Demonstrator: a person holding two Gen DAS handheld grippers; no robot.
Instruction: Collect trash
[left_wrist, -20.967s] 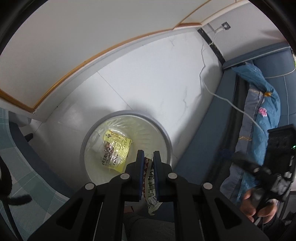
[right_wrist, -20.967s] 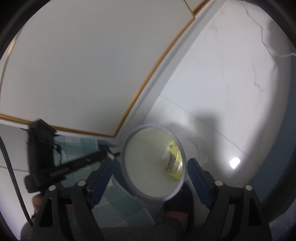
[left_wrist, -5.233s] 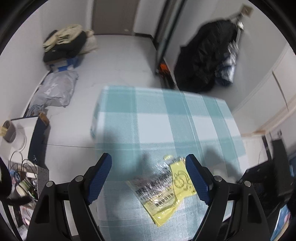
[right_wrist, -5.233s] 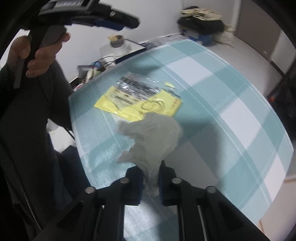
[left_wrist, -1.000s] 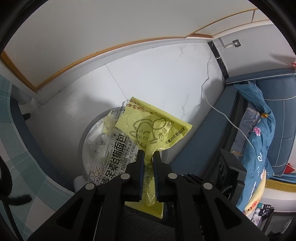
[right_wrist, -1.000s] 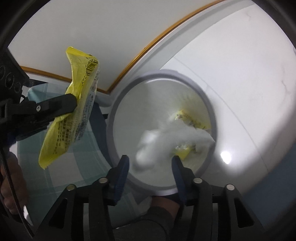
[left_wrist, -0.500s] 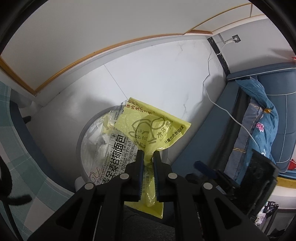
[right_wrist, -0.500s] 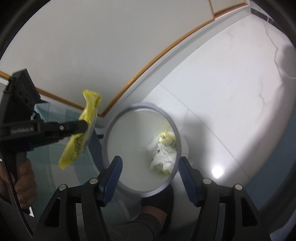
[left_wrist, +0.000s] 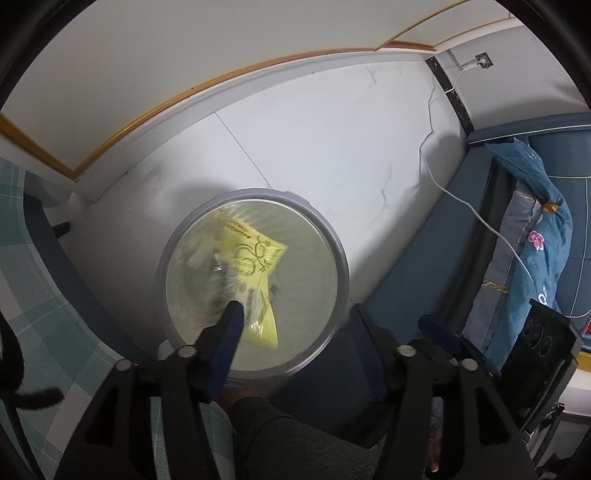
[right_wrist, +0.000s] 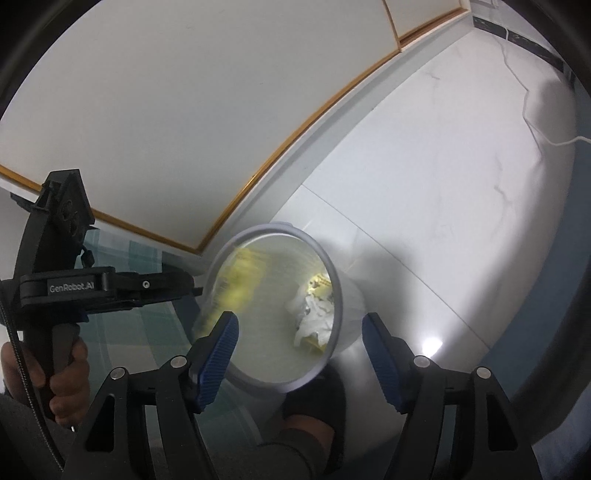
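Note:
A round bin with a grey rim (left_wrist: 255, 192) stands on the white floor below both grippers. My left gripper (left_wrist: 334, 326) hangs over it with its jaws opening. The yellow bread wrapper (left_wrist: 255, 254) has left them and is falling, blurred, into the bin. In the right wrist view the wrapper (right_wrist: 236, 284) is a yellow smear inside the bin's rim (right_wrist: 273, 226). A crumpled white tissue (right_wrist: 314, 317) lies at the bottom on another yellow wrapper. My right gripper (right_wrist: 299, 347) is above the bin, its jaws opening, with nothing between them.
A table with a teal checked cloth (left_wrist: 22, 258) stands left of the bin. A blue sofa with bedding (left_wrist: 535, 221) and a white cable (left_wrist: 480, 218) are to the right. The person's foot in a dark sock (right_wrist: 314, 398) stands by the bin. A hand (right_wrist: 66, 365) holds the left gripper.
The left jaws have opened and the yellow wrapper has dropped from them into the bin. The right gripper has opened wider and drawn up and back; the tissue now lies in the bin.

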